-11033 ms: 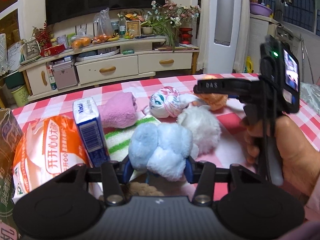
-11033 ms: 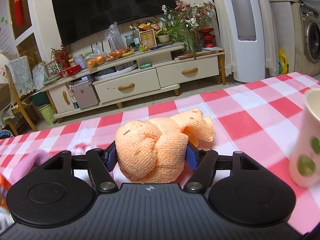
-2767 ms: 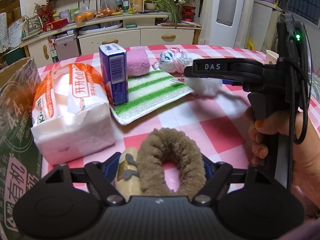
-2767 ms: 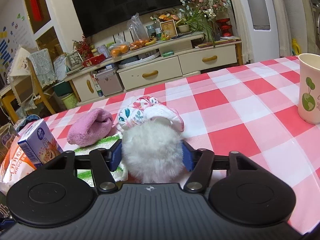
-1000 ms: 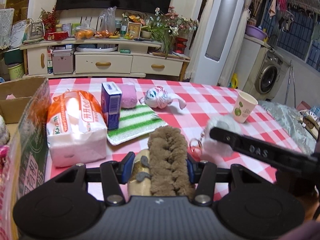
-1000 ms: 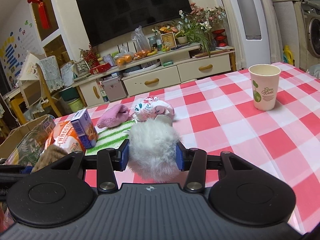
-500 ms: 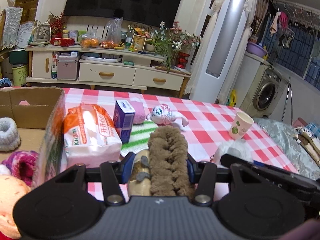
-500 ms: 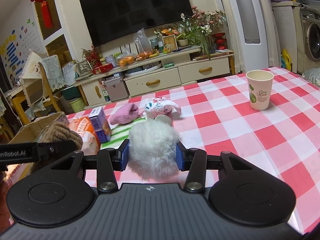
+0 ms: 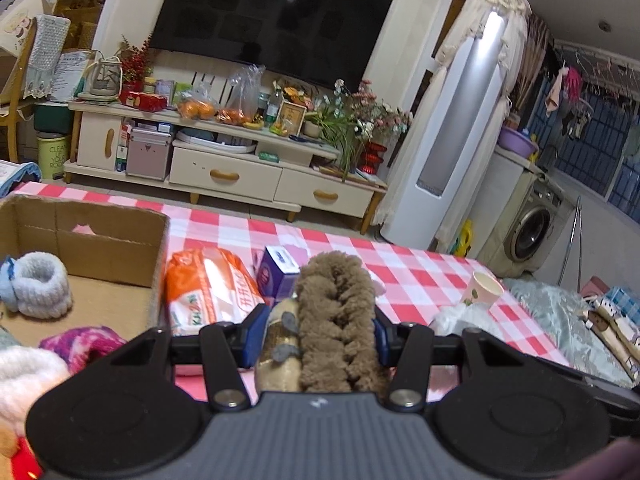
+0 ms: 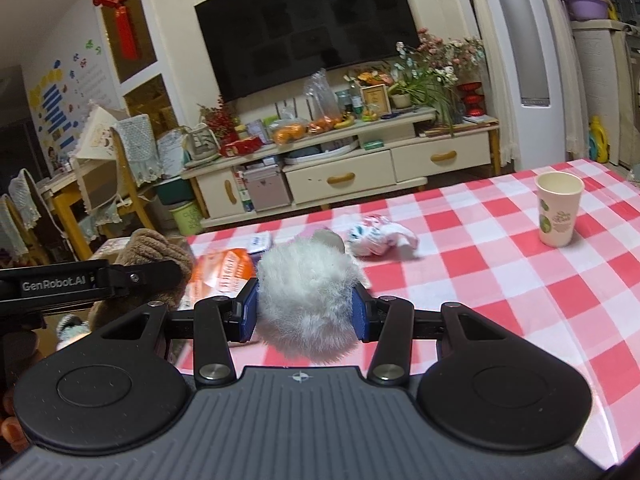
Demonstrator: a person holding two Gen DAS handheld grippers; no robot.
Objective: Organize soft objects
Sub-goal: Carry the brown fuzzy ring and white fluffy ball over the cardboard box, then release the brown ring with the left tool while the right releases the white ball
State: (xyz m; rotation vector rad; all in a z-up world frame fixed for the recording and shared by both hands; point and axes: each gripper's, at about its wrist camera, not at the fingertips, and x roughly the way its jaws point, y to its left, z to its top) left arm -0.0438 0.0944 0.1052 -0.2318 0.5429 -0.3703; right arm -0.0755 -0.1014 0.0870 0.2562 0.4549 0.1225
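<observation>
My left gripper (image 9: pixel 316 334) is shut on a brown fuzzy soft toy (image 9: pixel 336 320), lifted above the red-checked table (image 9: pixel 420 276). Left of it stands an open cardboard box (image 9: pixel 92 248) holding a light-blue fluffy roll (image 9: pixel 38 284), a magenta knit piece (image 9: pixel 80 346) and a white fuzzy item (image 9: pixel 24 380). My right gripper (image 10: pixel 305 312) is shut on a white fluffy ball (image 10: pixel 306 300), also off the table. In the right wrist view the left gripper with the brown toy (image 10: pixel 156 264) shows at the left. A floral cloth bundle (image 10: pixel 376 238) lies on the table.
An orange tissue pack (image 9: pixel 208 288) and a blue carton (image 9: pixel 276 272) stand beside the box. A paper cup (image 10: pixel 558 214) stands at the table's right. Behind the table are a TV cabinet (image 10: pixel 360 168) and a wooden chair (image 10: pixel 100 184).
Both grippers have risen and moved left with their loads. The cardboard box has come further into the left wrist view, and the table's items have dropped lower and farther away.
</observation>
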